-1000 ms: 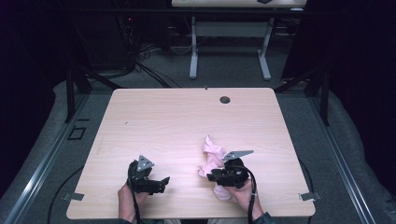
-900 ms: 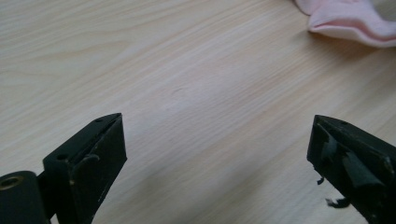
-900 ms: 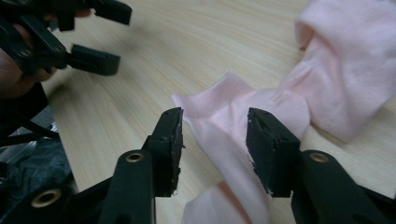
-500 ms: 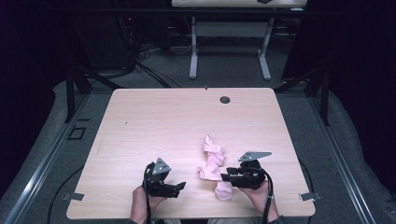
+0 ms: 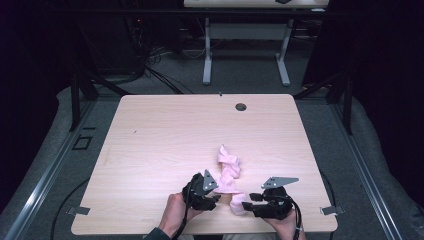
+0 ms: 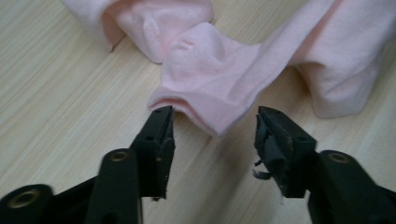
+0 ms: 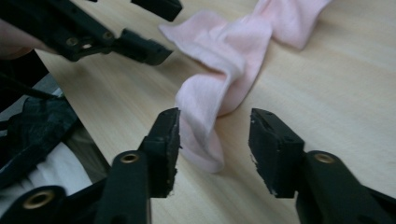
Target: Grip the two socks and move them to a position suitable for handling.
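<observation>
Nearest the front edge of the wooden surface [image 5: 160,145], two hands hold the grippers either side of a pink cloth [image 5: 229,172]. Left gripper [image 5: 216,197]: fingers [image 6: 156,142] partly spread, have just been closing, a folded edge of the cloth sits at their tips, one finger touching the fabric, the other apart from it, not pinching. Right gripper [image 5: 246,205]: fingers [image 7: 275,149] partly spread, have just been opening a little; the near rolled end of the cloth lies between them, just beside one finger, gap to the other, no pinch. In the right gripper view the left gripper [image 7: 159,28] shows farther off at the cloth's other side. The cloth is a crumpled, twisted strip, lying flat on the surface in the front right-of-middle part, near end close to the front edge between the two grippers, far end running back toward the middle. Further back the surface has a small dark round hole [image 5: 241,106] near the far edge. Beyond that, grey floor, and white legs of another table [image 5: 207,55].
</observation>
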`<state>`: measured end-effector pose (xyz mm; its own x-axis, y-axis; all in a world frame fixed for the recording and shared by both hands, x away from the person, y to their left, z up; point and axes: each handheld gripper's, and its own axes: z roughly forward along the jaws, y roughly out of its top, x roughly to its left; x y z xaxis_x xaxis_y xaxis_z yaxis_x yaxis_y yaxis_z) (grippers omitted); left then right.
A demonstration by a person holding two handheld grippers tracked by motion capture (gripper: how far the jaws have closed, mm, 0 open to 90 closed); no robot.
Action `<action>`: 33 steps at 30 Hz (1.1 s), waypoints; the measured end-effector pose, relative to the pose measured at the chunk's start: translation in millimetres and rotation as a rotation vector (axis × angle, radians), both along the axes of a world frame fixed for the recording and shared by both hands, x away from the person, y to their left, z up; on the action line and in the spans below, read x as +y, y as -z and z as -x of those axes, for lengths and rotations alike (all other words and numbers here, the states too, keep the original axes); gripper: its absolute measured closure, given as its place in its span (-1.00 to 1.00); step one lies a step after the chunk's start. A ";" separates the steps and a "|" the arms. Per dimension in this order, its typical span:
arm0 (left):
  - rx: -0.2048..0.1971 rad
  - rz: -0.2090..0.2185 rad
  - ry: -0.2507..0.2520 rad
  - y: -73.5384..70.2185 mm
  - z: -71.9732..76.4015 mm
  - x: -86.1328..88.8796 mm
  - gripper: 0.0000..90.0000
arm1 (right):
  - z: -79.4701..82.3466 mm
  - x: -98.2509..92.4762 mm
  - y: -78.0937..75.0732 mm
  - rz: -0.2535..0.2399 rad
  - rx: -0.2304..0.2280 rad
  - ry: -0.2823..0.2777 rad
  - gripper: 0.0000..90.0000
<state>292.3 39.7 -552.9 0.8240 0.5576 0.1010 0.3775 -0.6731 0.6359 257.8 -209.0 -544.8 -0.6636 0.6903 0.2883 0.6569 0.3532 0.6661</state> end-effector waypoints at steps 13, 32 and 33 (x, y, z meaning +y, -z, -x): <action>-0.049 -0.022 0.015 -4.9 -18.8 -11.6 0.89 | 14.0 5.5 -17.1 0.041 -0.053 -0.031 0.96; 0.139 0.109 -0.159 -0.3 -34.0 47.7 -0.06 | -36.3 24.7 -21.7 0.014 -0.085 -0.089 0.24; 0.151 0.116 -0.161 -1.6 -31.2 49.9 -0.10 | -44.9 21.4 -20.2 0.042 -0.093 -0.060 0.24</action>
<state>323.5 89.6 -551.3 0.7248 0.6833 -0.0883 0.5701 -0.5228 0.6338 302.7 -187.6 -524.7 -0.7265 0.6590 0.1948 0.5697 0.4190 0.7070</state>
